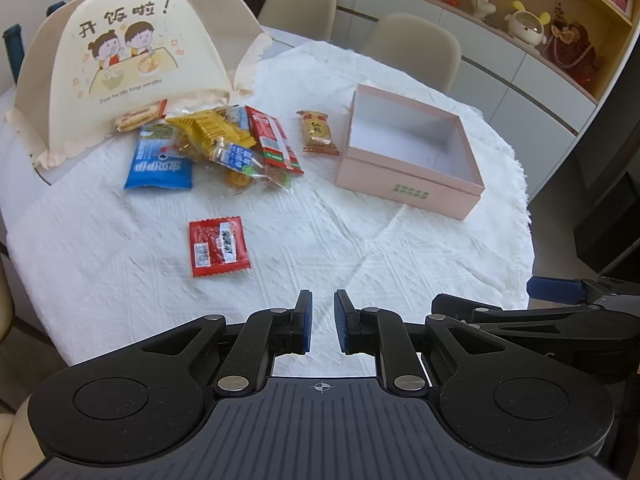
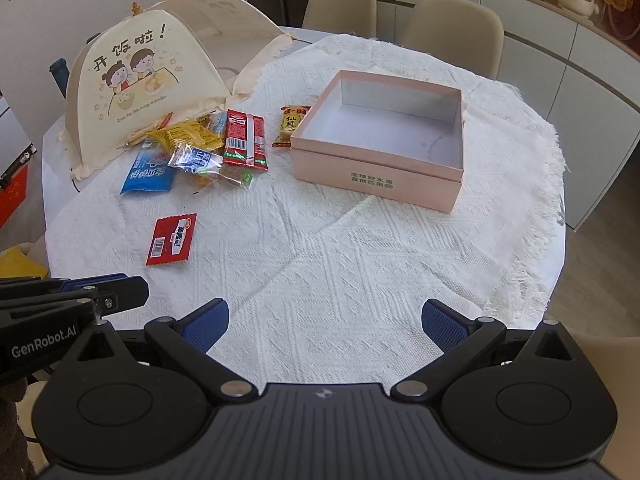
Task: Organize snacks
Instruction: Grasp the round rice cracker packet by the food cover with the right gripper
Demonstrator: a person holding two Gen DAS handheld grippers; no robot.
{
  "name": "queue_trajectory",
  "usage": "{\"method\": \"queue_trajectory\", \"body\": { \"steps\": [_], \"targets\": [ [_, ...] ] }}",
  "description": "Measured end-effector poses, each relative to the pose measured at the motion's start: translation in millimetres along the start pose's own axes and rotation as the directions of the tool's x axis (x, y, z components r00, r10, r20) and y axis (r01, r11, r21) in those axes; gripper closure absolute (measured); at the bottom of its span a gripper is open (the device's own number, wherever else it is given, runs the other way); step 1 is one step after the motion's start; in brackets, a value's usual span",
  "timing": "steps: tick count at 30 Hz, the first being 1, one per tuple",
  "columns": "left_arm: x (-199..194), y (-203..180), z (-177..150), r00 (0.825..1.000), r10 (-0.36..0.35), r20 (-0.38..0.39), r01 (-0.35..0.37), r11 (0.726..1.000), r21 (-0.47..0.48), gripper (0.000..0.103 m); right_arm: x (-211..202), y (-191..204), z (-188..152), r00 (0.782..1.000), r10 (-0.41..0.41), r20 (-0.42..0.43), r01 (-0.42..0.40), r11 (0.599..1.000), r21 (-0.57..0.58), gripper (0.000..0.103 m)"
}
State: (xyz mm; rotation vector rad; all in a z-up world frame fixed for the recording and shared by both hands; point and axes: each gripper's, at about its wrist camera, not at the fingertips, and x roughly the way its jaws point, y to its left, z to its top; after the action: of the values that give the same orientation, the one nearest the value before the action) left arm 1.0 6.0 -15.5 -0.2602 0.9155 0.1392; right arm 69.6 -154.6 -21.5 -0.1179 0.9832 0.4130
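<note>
Near table's front edge, left claw closed, empty; right claw spread wide, empty. Flat red crinkly foil snack packet lies alone before open pink cardboard box; judged light, slippery, best pinched at crimped edge.

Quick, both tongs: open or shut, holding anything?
Left tongs: shut, holding nothing.
Right tongs: open, holding nothing.

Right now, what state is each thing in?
Box: open, empty.
Food cover: unfolded, upright.
Red packet: flat, alone.
Snack pile: heaped, unsorted.
Left tool: shut, empty.
Right tool: open, empty.
</note>
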Motion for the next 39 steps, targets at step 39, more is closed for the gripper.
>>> {"method": "queue_trajectory", "body": {
  "steps": [39],
  "targets": [
    [226,329,209,0.987,-0.139,0.077,0.150,0.976,-0.160,0.083,146,161,144,0.990,0.127,0.057,-0.120,0.987,-0.106,0.001]
  ]
}}
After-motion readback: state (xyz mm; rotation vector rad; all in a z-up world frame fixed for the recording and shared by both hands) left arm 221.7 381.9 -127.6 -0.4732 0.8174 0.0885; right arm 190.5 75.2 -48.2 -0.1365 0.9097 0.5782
